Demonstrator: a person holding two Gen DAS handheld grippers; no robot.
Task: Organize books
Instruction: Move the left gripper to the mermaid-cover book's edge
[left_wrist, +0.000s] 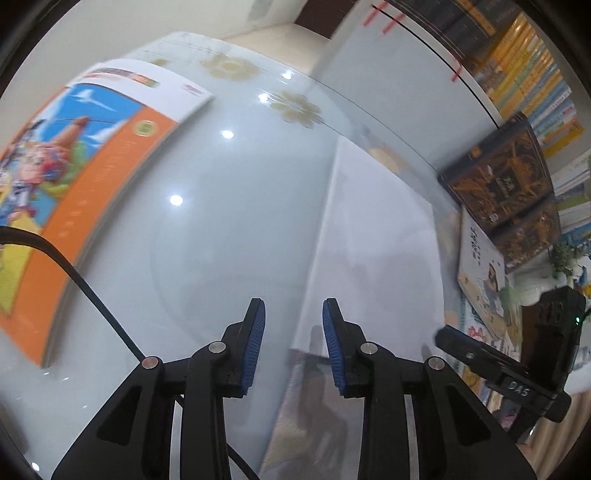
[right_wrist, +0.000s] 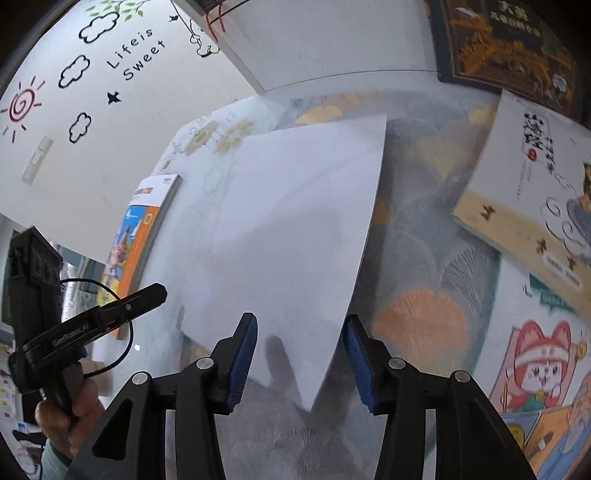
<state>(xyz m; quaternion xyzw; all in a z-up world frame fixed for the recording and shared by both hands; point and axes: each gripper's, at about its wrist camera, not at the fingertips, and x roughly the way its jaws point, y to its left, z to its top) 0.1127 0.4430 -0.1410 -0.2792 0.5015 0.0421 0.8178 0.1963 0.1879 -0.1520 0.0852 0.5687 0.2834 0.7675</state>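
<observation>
1. We are finding the left tongs (left_wrist: 293, 314) standing narrowly apart, with nothing between the blue pads (left_wrist: 255, 343), over the glossy counter (left_wrist: 221, 229).
2. We are finding the right tongs (right_wrist: 300, 328) standing somewhat wider, gripping nothing; the corner of a white sheet (right_wrist: 295, 229) is lying below the gap.
3. We are noting an orange-covered picture book (left_wrist: 74, 177) lying flat on the counter, well left of the sheet.
4. We are noting a white illustrated book (right_wrist: 532, 184) lying to the sheet's right, a dark book (right_wrist: 506, 48) propped behind it, and cartoon-covered books (right_wrist: 543, 362) nearer.
5. We are seeing a hand (right_wrist: 70, 413) gripping the left tool's handle.
</observation>
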